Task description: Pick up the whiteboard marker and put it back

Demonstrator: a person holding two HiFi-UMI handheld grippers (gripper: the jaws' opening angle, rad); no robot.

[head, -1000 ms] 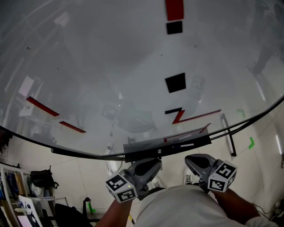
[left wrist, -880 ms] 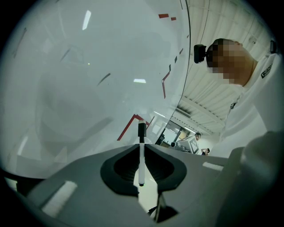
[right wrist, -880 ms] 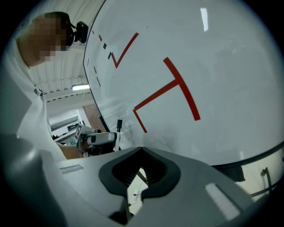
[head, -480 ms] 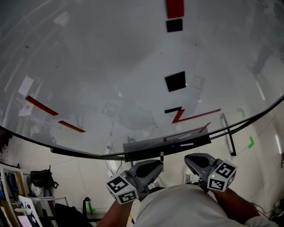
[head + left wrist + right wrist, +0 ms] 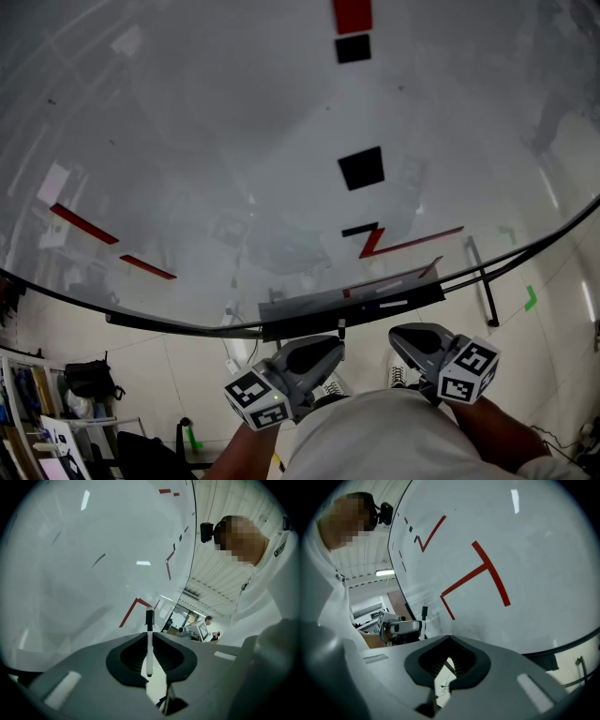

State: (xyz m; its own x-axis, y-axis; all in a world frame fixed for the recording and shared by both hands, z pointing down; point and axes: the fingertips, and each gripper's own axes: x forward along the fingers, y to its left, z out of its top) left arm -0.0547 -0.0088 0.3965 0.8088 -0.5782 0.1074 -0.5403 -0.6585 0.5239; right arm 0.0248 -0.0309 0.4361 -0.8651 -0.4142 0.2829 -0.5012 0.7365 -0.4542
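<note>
One slim white whiteboard marker with a black cap (image 5: 149, 644) stands clamped between the closed jaws of the left gripper (image 5: 328, 347), near its mid-length, probably so that both ends stay free for setting down. Its long axis runs 6 to 12 o'clock in the left gripper view, with the cap at 12 pointing toward the glossy white whiteboard (image 5: 206, 141). At 12 o'clock from the grippers in the head view lies the long dark marker tray (image 5: 412, 298), the likely destination. At 3 o'clock, the right gripper (image 5: 449, 639) is closed on nothing, evidently idle.
</note>
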